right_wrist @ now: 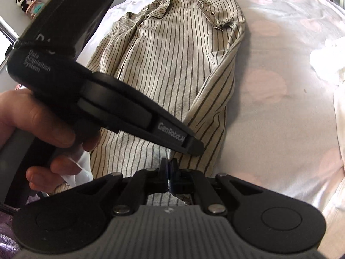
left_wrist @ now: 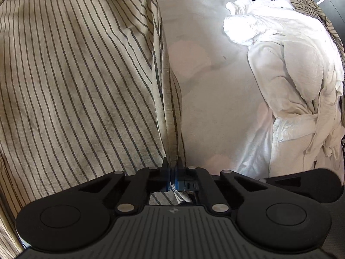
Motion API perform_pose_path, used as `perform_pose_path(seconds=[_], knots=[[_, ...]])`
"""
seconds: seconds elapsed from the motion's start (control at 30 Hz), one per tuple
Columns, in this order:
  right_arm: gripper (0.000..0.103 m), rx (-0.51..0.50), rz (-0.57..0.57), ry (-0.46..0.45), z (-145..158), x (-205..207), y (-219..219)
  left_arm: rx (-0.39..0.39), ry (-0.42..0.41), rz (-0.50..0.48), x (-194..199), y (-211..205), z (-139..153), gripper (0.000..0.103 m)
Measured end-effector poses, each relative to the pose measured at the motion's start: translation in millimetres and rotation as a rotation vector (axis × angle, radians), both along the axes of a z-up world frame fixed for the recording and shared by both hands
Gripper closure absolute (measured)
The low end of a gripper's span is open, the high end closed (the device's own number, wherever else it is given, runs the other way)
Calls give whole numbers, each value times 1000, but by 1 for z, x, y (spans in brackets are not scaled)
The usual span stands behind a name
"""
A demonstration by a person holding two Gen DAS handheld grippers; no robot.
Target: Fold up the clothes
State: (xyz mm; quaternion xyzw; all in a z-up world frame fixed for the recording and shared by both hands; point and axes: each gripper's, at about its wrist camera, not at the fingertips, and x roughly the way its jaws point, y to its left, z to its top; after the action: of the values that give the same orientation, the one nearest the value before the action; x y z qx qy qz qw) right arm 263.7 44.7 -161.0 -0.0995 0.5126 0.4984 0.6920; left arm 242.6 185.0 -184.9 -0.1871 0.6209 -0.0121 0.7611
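The striped shirt (right_wrist: 172,64) lies spread along the bed (right_wrist: 280,129), collar toward the far edge, one side already turned in over the body, its near hem lifted off the sheet. Both claws are clamped on that hem close together, the left claw (left_wrist: 172,176) pinching a gathered fold and the right claw (right_wrist: 168,172) biting the cloth just beside it, probably so the bottom can be carried up as one straight edge. A heap of white clothes (left_wrist: 291,75) waits toward the bed's far right edge.
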Motion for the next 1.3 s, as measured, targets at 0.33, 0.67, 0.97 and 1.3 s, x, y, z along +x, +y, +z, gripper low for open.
perform_pose_path(seconds=[0.33, 0.67, 0.97, 1.3], knots=[[92, -182, 228, -198, 31, 41, 10, 41, 21, -1, -12, 39, -3, 102], [74, -383, 740, -886, -2, 125, 70, -56, -29, 21, -33, 76, 0, 102], [52, -388, 1412, -1426, -36, 217, 155, -161, -61, 45, -40, 92, -7, 102], [49, -363, 1796, -1672, -70, 264, 233, -193, -44, 60, -44, 105, -10, 102]])
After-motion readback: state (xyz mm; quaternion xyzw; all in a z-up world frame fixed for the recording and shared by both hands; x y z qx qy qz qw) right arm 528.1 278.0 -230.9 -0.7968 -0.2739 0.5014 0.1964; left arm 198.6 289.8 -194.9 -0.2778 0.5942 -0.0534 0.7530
